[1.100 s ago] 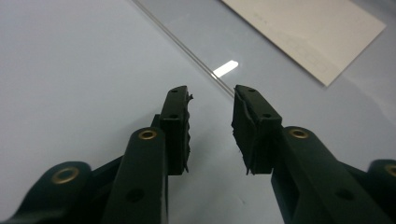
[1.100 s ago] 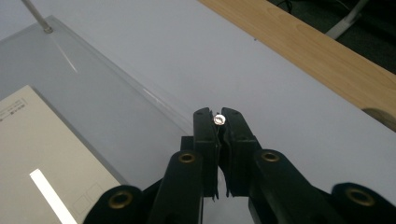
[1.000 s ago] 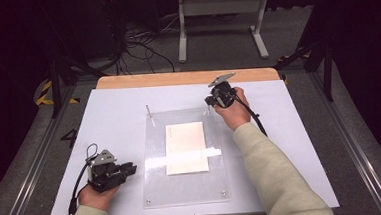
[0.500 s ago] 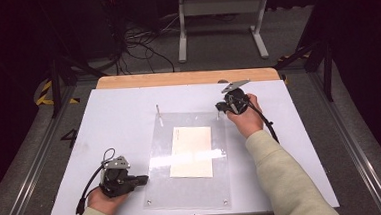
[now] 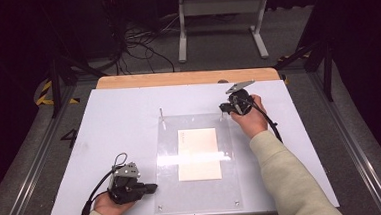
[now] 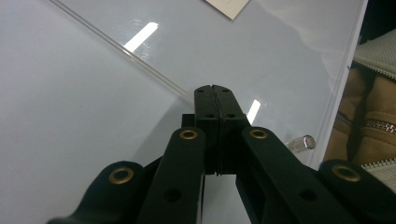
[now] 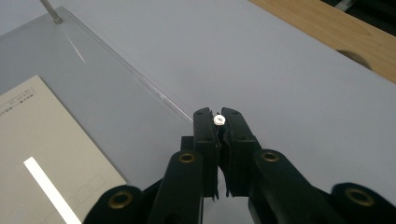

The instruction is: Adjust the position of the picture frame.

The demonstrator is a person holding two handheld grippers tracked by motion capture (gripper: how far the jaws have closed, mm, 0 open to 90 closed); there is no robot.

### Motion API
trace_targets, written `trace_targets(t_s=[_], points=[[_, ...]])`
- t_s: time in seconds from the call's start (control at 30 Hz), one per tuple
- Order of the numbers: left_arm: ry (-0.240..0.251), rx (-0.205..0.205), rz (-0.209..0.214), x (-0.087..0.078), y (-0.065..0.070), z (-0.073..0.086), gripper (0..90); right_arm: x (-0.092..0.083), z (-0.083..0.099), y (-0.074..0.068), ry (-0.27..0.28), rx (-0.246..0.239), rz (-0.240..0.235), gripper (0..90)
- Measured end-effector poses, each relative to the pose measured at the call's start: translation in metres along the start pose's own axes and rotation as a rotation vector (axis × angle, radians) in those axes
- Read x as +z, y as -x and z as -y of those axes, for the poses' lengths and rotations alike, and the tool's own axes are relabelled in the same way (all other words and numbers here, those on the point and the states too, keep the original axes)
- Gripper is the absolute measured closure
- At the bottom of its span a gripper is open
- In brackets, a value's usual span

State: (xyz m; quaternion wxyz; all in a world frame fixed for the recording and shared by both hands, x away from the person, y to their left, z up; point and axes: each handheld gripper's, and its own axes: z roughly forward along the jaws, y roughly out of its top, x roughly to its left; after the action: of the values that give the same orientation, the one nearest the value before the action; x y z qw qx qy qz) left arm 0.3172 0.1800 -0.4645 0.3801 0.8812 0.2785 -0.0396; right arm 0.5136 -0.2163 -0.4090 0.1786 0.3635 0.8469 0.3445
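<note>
A clear acrylic plate [image 5: 198,192] lies on the white table with a cream paper sheet [image 5: 198,153] at its middle. Thin metal pegs stand at its far corners. My right gripper [image 5: 223,107] is shut on the top of the far right peg [image 7: 218,119], whose silver head shows between the jaw tips [image 7: 218,114]. The far left peg [image 5: 162,116] stands free. My left gripper [image 5: 153,188] lies level at the plate's near left side. Its jaws [image 6: 216,88] are pressed together with nothing seen between them, tips at the plate's edge [image 6: 140,65].
A wooden strip [image 5: 186,77] runs along the table's far edge. A small clear cylinder [image 6: 303,141] sits by the table's front edge, near the person's clothing. Cables and a metal stand [image 5: 221,20] are on the floor beyond the table.
The plate with its paper has slid to the right across the table. Both hands moved right with it, the right one still on its peg.
</note>
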Motion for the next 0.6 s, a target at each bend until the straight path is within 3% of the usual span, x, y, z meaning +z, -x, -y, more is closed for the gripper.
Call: trace_targets(t_s=[0.13, 0.23, 0.27, 0.37, 0.4, 0.47, 0.6], points=[[-0.006, 0.025, -0.009, -0.001, 0.0, -0.003, 88.0, 0.0, 0.003, 0.002, 0.015, 0.007, -0.011, 84.7], [0.019, 0.024, -0.004, -0.004, -0.002, -0.005, 80.1, -0.001, 0.004, 0.003, 0.02, 0.018, -0.013, 84.0], [0.029, 0.023, -0.015, -0.006, -0.003, -0.005, 77.4, -0.003, 0.005, 0.004, 0.032, 0.043, -0.026, 81.0], [0.093, 0.008, -0.029, -0.01, -0.005, -0.008, 65.5, -0.014, 0.007, 0.01, 0.14, 0.115, -0.073, 69.6], [0.109, 0.008, -0.031, -0.012, -0.006, -0.009, 63.1, -0.018, 0.007, 0.012, 0.17, 0.116, -0.067, 63.9], [0.142, 0.015, -0.059, -0.014, -0.005, -0.011, 59.8, -0.026, 0.008, 0.013, 0.211, 0.114, -0.066, 61.7], [0.196, 0.028, -0.108, -0.019, -0.002, -0.012, 55.0, -0.04, 0.01, 0.01, 0.241, 0.069, -0.038, 58.6]])
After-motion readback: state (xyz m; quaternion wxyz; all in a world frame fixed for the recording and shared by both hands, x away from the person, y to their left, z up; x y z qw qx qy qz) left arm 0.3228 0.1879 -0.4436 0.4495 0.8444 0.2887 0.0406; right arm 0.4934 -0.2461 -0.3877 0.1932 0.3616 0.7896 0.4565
